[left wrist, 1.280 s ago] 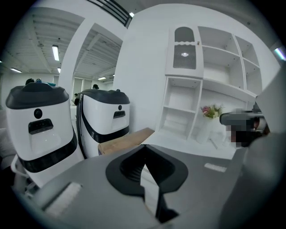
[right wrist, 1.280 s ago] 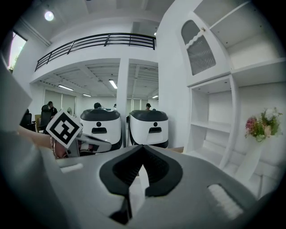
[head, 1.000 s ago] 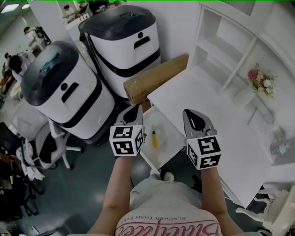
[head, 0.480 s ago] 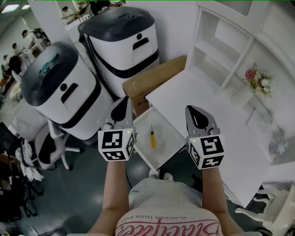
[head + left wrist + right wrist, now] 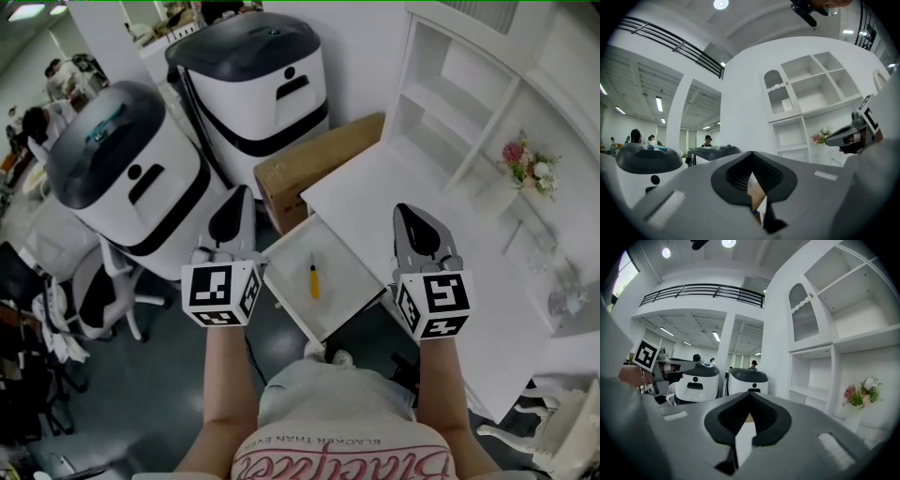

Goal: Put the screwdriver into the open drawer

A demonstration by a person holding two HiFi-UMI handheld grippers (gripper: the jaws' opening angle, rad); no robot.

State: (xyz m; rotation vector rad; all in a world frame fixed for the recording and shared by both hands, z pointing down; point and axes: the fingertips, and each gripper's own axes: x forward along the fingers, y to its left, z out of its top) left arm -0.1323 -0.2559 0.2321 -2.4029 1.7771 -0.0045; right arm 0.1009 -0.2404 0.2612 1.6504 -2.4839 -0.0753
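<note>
Screwdriver (image 5: 313, 277) already lies inside open drawer (image 5: 349, 283); I judge placing done, nothing left. My left gripper (image 5: 239, 197) and right gripper (image 5: 409, 214) flank drawer, both closed, empty.

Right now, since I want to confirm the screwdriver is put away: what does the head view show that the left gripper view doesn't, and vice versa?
Head view only: the screwdriver lying in the open drawer. Left gripper view only: a ceiling lamp and a black railing. Both: the left gripper, jaws shut on nothing, the right gripper, the white shelf unit and the flowers.
</note>
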